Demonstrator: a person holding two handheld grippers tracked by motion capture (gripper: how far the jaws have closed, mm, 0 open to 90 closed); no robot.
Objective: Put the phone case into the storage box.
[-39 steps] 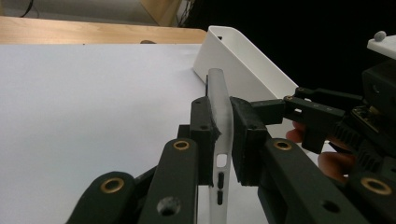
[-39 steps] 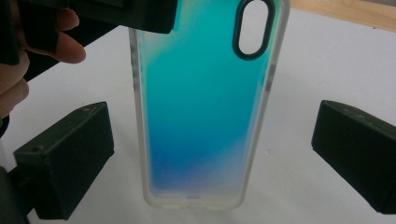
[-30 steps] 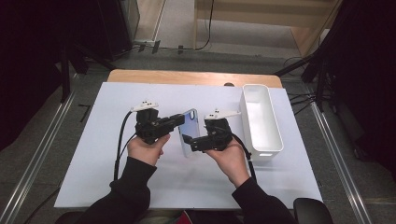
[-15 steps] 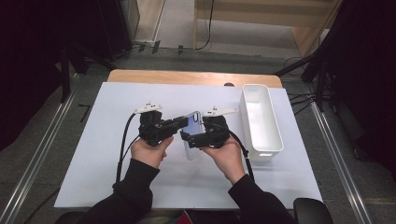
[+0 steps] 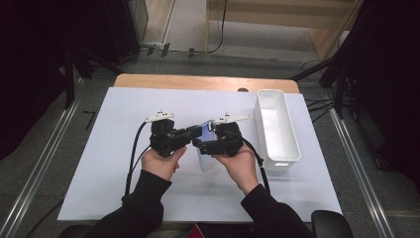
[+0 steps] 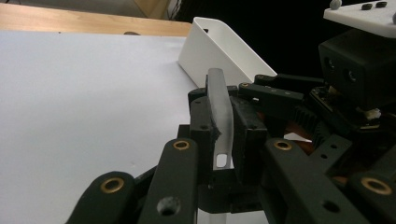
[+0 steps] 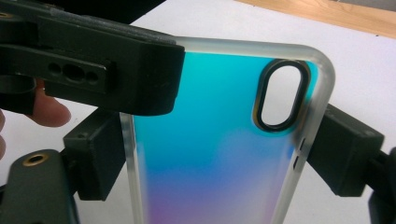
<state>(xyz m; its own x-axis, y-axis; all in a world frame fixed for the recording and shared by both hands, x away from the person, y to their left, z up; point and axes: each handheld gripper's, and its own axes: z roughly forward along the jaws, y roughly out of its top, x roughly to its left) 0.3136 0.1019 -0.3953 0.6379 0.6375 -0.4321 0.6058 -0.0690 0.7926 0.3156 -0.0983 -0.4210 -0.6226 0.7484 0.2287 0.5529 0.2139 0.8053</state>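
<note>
A phone case (image 5: 205,131) with a blue-to-violet back and frosted rim is held upright over the white mat between both grippers. My left gripper (image 5: 192,135) is shut on it; in the left gripper view its pads clamp the thin case (image 6: 219,102) edge-on. My right gripper (image 5: 204,145) meets it from the right. Its jaws have just been closing with the case (image 7: 210,149) between them, and its pads (image 7: 343,154) now press on both long edges below the camera cut-out. The left gripper's jaw (image 7: 107,70) covers the case's upper left corner.
A long white bin (image 5: 292,148) stands lengthwise at the right of the mat (image 5: 114,188), close to my right hand, and also appears in the left gripper view (image 6: 219,51). A wooden table edge (image 5: 198,82) runs along the far side. Cables trail back from both grippers.
My right gripper has moved left toward the left one and come onto the case. The two hands now sit close together. The left hand has barely shifted.
</note>
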